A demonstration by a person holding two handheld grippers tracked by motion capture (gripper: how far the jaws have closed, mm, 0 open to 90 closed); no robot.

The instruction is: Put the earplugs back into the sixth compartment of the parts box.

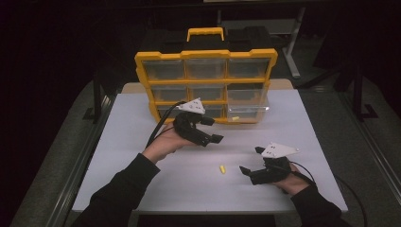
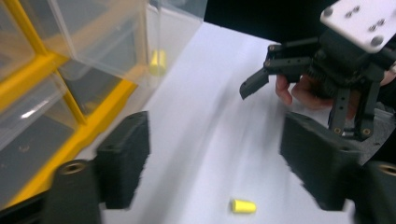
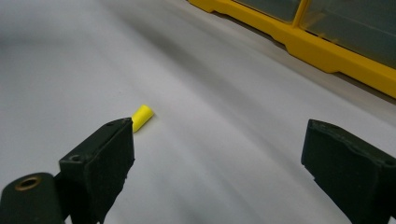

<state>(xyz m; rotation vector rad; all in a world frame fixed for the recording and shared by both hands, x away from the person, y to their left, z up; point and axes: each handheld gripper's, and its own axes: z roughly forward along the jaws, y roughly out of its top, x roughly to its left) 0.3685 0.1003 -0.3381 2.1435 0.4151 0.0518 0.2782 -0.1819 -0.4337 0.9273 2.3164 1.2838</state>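
I'm seeing one yellow earplug [image 1: 235, 118] already in the pulled-out drawer [image 1: 248, 112], the other earplug [image 1: 222, 168] lying loose on the table [image 1: 142, 142] between both wide-open, empty grippers, left gripper [image 1: 212, 129] and right gripper [image 1: 250, 161], so pickup is pending.

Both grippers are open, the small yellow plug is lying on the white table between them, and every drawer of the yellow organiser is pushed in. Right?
Not quite: the clear bottom-right drawer of the yellow organiser is pulled out, as the high view shows. The rest holds: left gripper and right gripper open, small yellow plug on the white table.
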